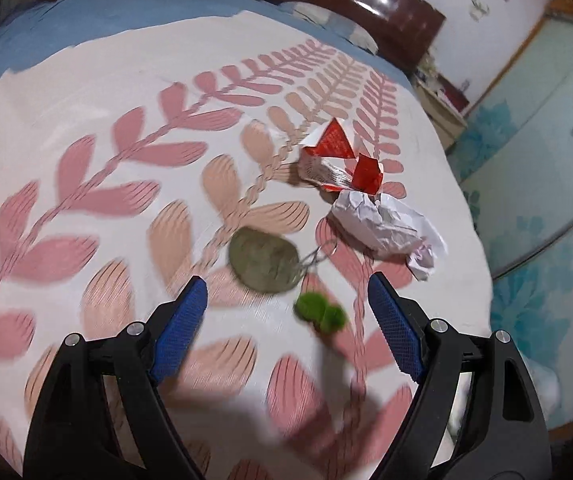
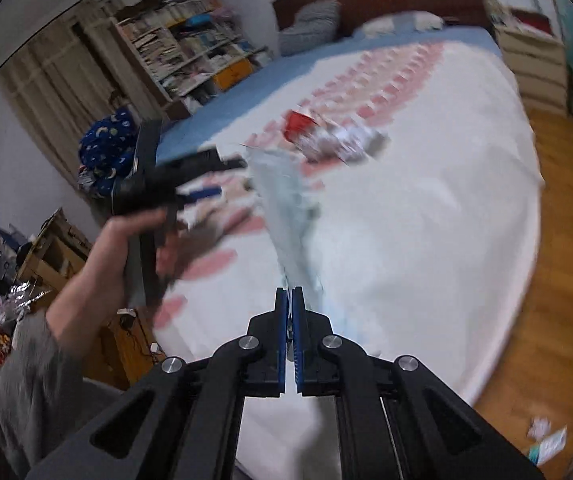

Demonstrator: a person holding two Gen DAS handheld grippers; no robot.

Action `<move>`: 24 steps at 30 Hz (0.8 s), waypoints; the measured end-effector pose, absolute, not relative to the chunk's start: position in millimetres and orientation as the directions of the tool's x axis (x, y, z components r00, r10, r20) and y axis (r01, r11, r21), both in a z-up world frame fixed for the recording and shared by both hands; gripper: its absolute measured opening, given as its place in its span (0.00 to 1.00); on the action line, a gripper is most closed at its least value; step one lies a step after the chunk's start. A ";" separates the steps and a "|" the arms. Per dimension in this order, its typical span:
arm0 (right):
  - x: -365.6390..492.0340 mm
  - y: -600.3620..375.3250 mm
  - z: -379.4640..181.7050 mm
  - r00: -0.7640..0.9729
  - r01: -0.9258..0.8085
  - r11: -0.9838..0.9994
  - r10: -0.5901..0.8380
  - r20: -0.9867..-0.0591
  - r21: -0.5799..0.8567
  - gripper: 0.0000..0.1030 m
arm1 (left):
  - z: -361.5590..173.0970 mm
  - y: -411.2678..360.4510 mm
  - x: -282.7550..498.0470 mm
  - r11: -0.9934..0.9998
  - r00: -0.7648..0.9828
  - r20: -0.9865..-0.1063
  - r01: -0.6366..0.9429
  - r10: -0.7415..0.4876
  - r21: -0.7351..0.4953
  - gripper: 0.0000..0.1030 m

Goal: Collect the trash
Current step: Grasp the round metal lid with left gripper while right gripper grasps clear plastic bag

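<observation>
Blue-padded left gripper [image 1: 286, 312] hangs wide open over a leaf-patterned bedspread [image 1: 86, 128], nothing between its jaws

Left wrist view: a grey-green round object [image 1: 264, 260] with a green tuft [image 1: 320, 312] lies just ahead between the fingers; crumpled white paper [image 1: 382, 224] and a red-and-white wrapper [image 1: 338, 160] lie further ahead, to the right. Right wrist view: the right gripper [image 2: 290, 300] is clamped on a pale blue thin bag [image 2: 286, 208]; the blurred trash pile [image 2: 326, 136] lies well ahead
</observation>
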State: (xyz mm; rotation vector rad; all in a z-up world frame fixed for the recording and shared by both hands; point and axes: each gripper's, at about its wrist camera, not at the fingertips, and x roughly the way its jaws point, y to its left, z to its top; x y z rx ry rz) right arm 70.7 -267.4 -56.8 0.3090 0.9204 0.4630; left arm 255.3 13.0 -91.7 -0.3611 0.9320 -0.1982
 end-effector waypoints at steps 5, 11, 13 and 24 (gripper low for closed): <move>68.8 -281.4 -77.6 0.503 -0.203 0.858 0.505 -0.701 0.472 0.05 | -104.4 -0.6 282.2 0.927 0.546 -0.771 0.029 -0.327 -0.373 0.80; 72.8 -272.5 -80.2 0.495 -0.219 0.849 0.521 -0.695 0.481 0.05 | -118.5 3.1 297.4 0.915 0.525 -0.782 -0.016 -0.335 -0.403 0.80; 73.1 -267.8 -78.8 0.491 -0.222 0.847 0.525 -0.696 0.483 0.05 | -119.4 4.4 296.5 0.915 0.527 -0.782 -0.022 -0.333 -0.404 0.76; 65.7 -271.9 -71.6 0.495 -0.206 0.853 0.514 -0.701 0.480 0.05 | -100.9 6.6 284.5 0.923 0.608 -0.732 0.003 -0.307 -0.385 0.10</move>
